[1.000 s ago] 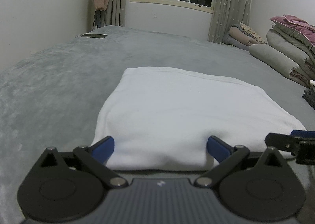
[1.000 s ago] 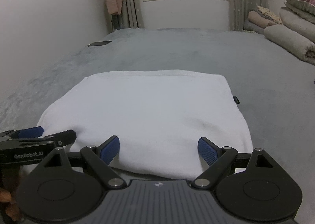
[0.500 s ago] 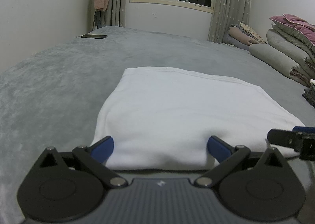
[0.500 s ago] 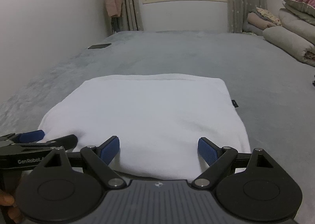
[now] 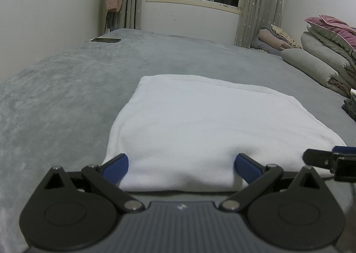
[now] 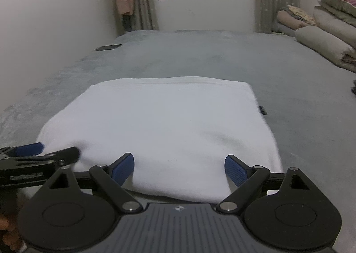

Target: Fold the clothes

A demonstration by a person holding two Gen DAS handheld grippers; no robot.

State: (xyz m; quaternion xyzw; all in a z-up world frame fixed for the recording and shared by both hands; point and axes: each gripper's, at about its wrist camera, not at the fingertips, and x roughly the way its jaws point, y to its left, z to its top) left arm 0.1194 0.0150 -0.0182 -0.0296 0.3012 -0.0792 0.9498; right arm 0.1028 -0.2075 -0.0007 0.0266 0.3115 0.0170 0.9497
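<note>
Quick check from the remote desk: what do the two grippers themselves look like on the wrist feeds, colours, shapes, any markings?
Both match. The left gripper and right gripper each have black linkage arms with silver pivot pins, blue finger pads, two round black housings with triangular cut-outs, and a ribbed grey body bearing a small white logo. Seen side-on from the right wrist camera, the left gripper carries white lettering, too blurred to read. No cables or sleeves show.

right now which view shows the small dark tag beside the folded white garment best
The right wrist view. The small dark tag sticks out at the right edge of the folded white garment, clear against the grey plush bed cover. In the left wrist view the garment shows, but no tag is visible.
</note>
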